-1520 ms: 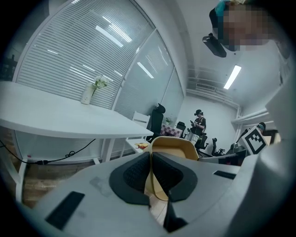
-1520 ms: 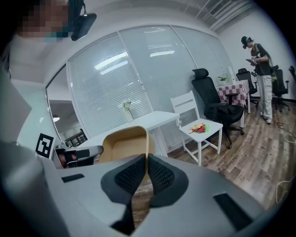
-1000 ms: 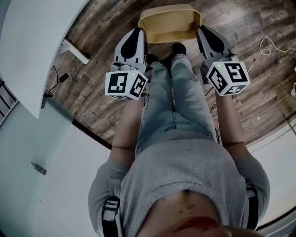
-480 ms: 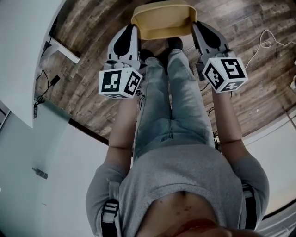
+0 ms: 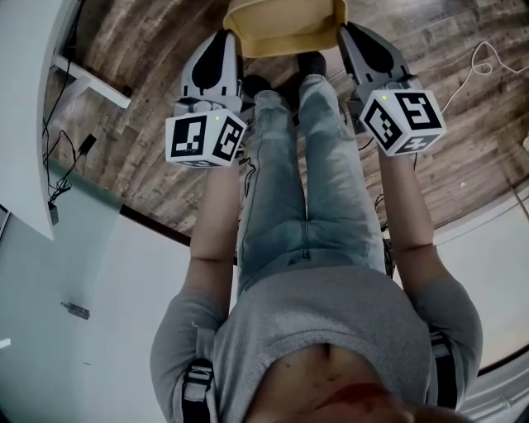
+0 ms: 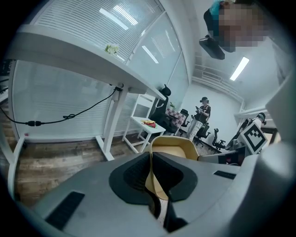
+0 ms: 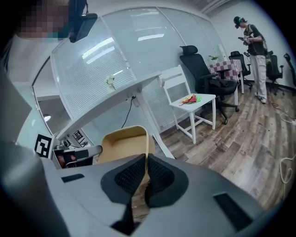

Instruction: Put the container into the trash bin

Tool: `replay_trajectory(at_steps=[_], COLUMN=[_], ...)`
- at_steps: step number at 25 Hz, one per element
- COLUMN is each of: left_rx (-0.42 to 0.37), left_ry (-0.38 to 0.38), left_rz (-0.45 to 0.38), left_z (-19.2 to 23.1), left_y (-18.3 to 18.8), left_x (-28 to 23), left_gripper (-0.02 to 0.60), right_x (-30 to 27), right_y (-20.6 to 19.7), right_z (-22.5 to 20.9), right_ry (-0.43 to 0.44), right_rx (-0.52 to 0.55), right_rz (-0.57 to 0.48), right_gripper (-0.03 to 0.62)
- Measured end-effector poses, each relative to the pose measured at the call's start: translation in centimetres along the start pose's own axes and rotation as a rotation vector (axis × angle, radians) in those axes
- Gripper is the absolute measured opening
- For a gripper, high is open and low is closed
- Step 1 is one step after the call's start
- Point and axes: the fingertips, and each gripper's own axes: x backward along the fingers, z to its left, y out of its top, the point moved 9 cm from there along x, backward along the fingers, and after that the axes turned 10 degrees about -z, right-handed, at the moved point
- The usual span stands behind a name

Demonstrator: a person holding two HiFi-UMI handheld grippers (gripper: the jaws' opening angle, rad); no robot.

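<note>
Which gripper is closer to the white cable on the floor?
Right. The right gripper grips the yellow container by its edge on the white cable side; the left gripper grips the opposite edge, farther away.

Our head camera looked steeply down at the floor [image 5: 149,140]; cameras on the left tool [image 5: 225,41] and right tool [image 5: 354,37] looked closely along their jaws. All shared the yellow container [image 5: 285,29].

Both hands have sunk toward the wooden floor [image 5: 149,157], taking the yellow container [image 5: 285,29] down with them. In the head view the container now sits against the top edge, its far rim cut off. The left gripper [image 5: 228,35] and right gripper [image 5: 344,31] have shifted up the frame. Less of the white worktop [image 5: 25,99] shows.
</note>
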Motion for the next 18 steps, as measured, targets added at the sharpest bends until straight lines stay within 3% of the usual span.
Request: replay_trajectory(at_steps=[9,18], left_rx=[0.031,0.016], left_ry=[0.024,0.017], left_rz=[0.042,0.073], left_z=[1.6,3.0], left_y=[-4.0,-7.1], left_x=[-0.9,-2.6], left_gripper=[0.026,0.026], right_x=[-1.8,-4.0], right_y=[-3.6,-6.8], right_z=[-1.8,-3.7], right_ry=[-0.004,-0.018], right_rx=[-0.031,0.020], right_rz=[0.045,0.074], right_gripper=[0.077,0.077])
